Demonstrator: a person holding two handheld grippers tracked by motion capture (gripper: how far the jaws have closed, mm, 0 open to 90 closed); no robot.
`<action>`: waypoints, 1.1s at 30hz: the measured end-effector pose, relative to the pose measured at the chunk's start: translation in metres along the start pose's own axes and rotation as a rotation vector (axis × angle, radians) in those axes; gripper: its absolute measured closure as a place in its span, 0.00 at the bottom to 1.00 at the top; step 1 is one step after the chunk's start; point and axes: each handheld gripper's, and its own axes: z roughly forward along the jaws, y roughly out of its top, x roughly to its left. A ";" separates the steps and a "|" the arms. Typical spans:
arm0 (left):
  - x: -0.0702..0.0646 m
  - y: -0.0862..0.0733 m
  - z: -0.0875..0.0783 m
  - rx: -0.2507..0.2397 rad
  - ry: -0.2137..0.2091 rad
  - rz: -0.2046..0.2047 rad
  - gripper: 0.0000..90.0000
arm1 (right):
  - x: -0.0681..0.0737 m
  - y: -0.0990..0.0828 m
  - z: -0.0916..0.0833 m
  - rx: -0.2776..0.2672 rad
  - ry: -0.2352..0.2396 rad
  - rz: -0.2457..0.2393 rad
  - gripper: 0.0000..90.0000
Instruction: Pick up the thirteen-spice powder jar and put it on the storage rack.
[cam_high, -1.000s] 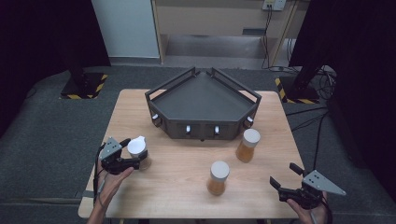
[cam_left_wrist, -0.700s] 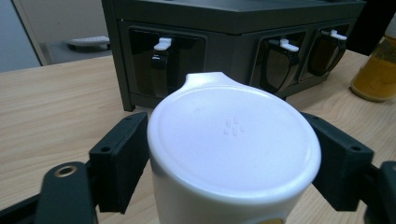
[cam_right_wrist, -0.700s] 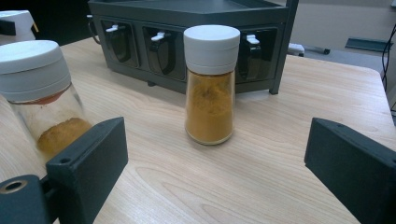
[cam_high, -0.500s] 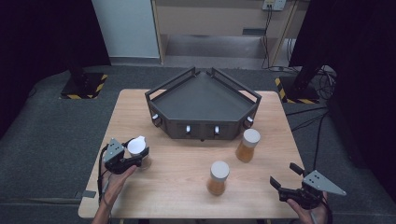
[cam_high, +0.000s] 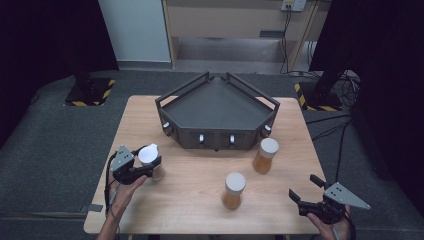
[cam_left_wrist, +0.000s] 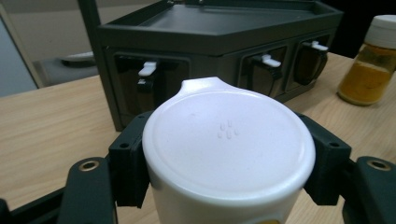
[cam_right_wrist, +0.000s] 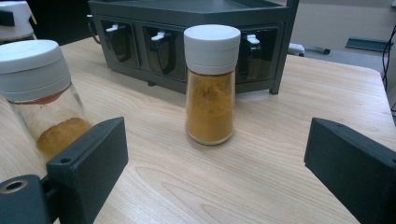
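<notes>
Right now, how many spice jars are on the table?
3. One is clamped in the left gripper at the table's left; one stands front centre; one stands right of it, by the rack.

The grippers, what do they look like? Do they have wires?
Both are black. The left gripper and right gripper each carry a grey three-cornered plate on top. A thin black cable trails from the left one. Up close, the jaws are chunky black blocks with small screw holes and brass-coloured rings. The arms are bare, with no sleeves showing.
</notes>
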 end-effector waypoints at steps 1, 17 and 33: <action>0.000 0.002 0.000 -0.001 -0.005 0.003 0.33 | 0.000 0.000 0.000 0.000 0.000 0.000 0.07; 0.005 0.053 0.011 -0.022 -0.133 0.050 0.33 | 0.000 0.000 0.000 0.000 0.002 0.000 0.07; 0.010 0.113 0.038 -0.035 -0.169 0.056 0.33 | 0.000 0.000 0.000 0.003 0.006 0.000 0.07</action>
